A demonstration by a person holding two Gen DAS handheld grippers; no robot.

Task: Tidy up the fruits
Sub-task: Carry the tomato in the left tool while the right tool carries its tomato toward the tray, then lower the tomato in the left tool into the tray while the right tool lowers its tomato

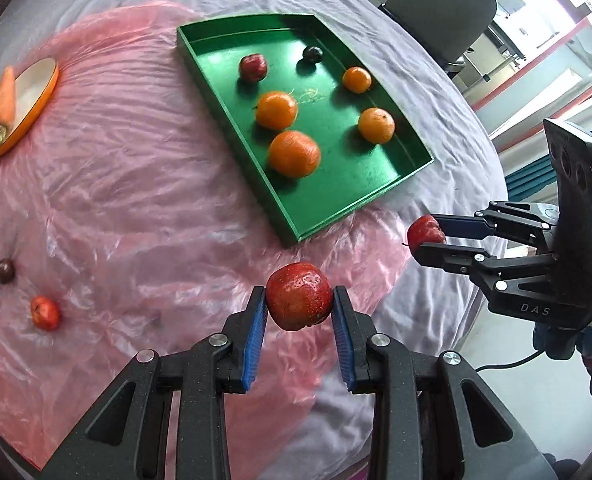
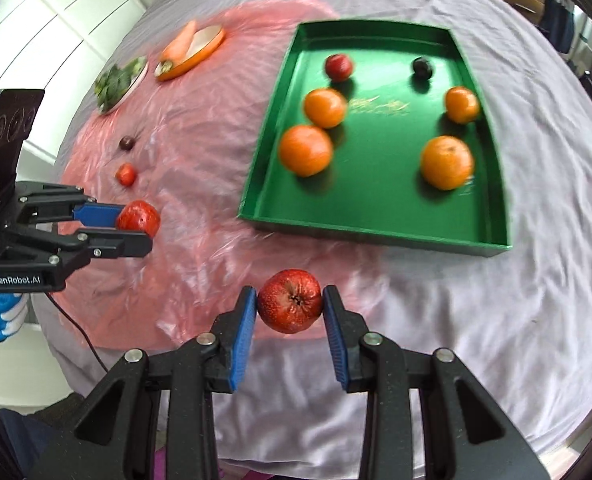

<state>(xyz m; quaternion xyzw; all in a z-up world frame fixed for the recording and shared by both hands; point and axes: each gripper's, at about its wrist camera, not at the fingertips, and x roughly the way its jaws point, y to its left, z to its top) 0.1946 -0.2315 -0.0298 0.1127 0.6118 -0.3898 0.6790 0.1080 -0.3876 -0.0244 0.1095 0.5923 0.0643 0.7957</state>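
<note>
My left gripper (image 1: 299, 304) is shut on a red fruit (image 1: 299, 295) and holds it above the pink plastic sheet, in front of the green tray (image 1: 224, 92). My right gripper (image 2: 289, 307) is shut on another red fruit (image 2: 290, 300), held above the cloth in front of the tray (image 2: 375, 234). The tray holds several oranges (image 2: 305, 150), a small red fruit (image 2: 338, 66) and a dark plum (image 2: 423, 66). A small red fruit (image 1: 45, 312) and a dark fruit (image 1: 5, 270) lie loose on the pink sheet. Each gripper shows in the other's view, the right one (image 1: 425, 236) and the left one (image 2: 138, 222).
An orange-rimmed plate (image 1: 36, 108) with a carrot (image 1: 3, 102) sits at the far left of the sheet. A plate of green leaves (image 2: 118, 82) stands beside it. A grey office chair (image 1: 439, 4) is behind the round cloth-covered table (image 2: 495, 320).
</note>
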